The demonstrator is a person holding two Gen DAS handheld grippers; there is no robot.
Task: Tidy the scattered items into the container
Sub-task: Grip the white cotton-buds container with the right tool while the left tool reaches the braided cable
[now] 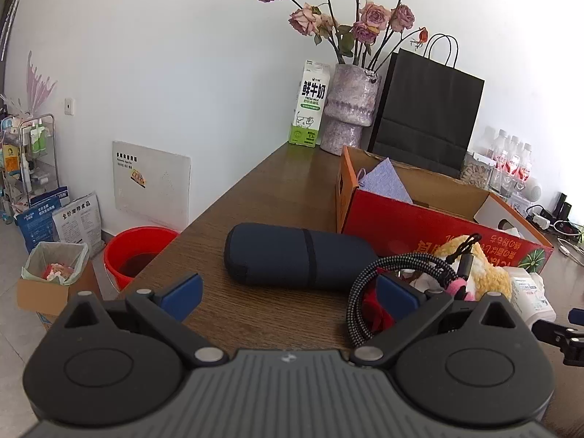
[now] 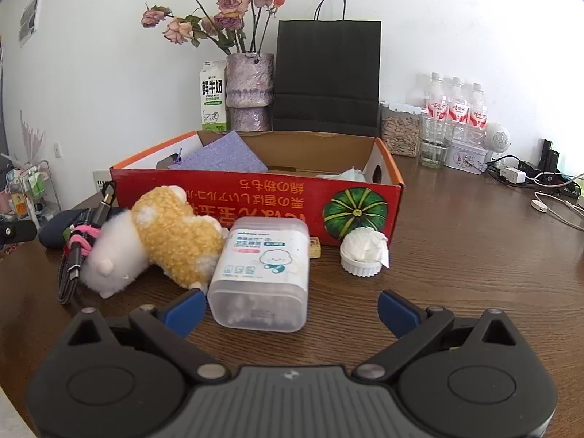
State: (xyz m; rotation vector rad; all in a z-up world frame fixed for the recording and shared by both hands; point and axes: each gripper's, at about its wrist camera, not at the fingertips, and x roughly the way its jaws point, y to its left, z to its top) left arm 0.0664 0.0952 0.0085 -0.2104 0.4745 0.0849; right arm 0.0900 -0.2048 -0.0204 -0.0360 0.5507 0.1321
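Clearly both grippers, left gripper (image 1: 290, 294) & right gripper (image 2: 290, 308), were wide open, holding nothing, approx. aimed at loose items: dark case (image 1: 299, 253), swab tub (image 2: 261, 273), beside the red box (image 2: 255, 197), w/ room inside.

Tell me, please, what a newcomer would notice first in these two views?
Probably the red cardboard box with a green pumpkin print, mid-table, with a purple cloth inside. In front of it lie a yellow-and-white plush toy and a translucent cotton-swab tub, close before the open right gripper. Before the open left gripper lies a dark navy cylindrical pouch.
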